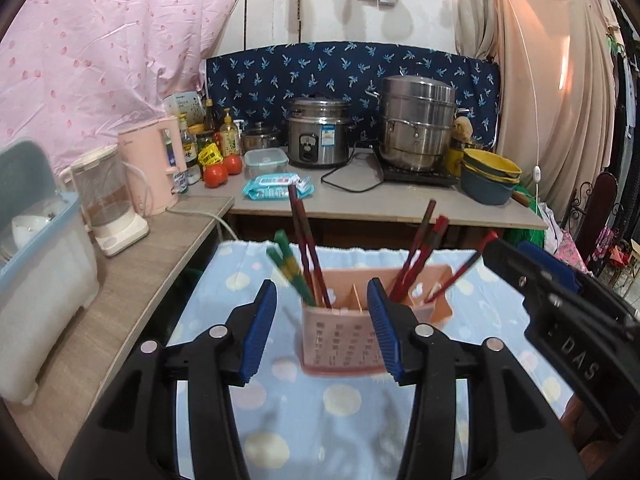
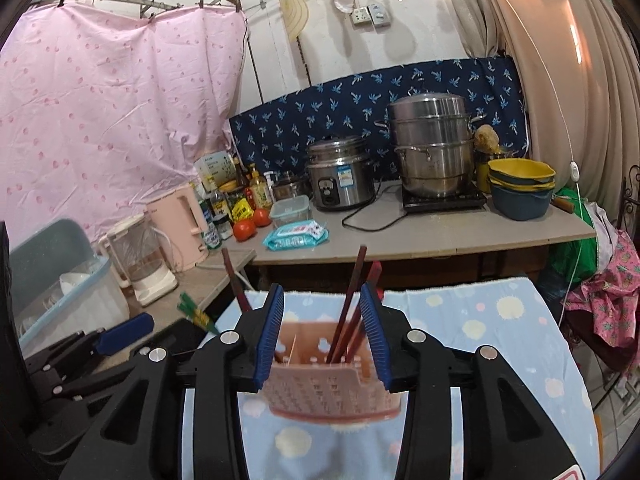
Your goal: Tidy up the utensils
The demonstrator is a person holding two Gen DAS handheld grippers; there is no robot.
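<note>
You have a perforated pink plastic holder (image 1: 340, 340) on soft, matt dotted cloth (image 1: 340, 420); glossy lacquered red chopsticks (image 1: 416, 252); ribbed blue pads (image 1: 260, 332); shiny steel steamer (image 1: 416, 120) on the smooth counter (image 1: 400, 204).

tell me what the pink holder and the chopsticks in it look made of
Pink holder: likely moulded plastic, matte, judging by its uniform colour and perforated walls. Red chopsticks: smooth and slightly glossy, possibly lacquered wood or plastic; unclear which. Green chopsticks: similar look, with a yellowish band; material equally open.
</note>
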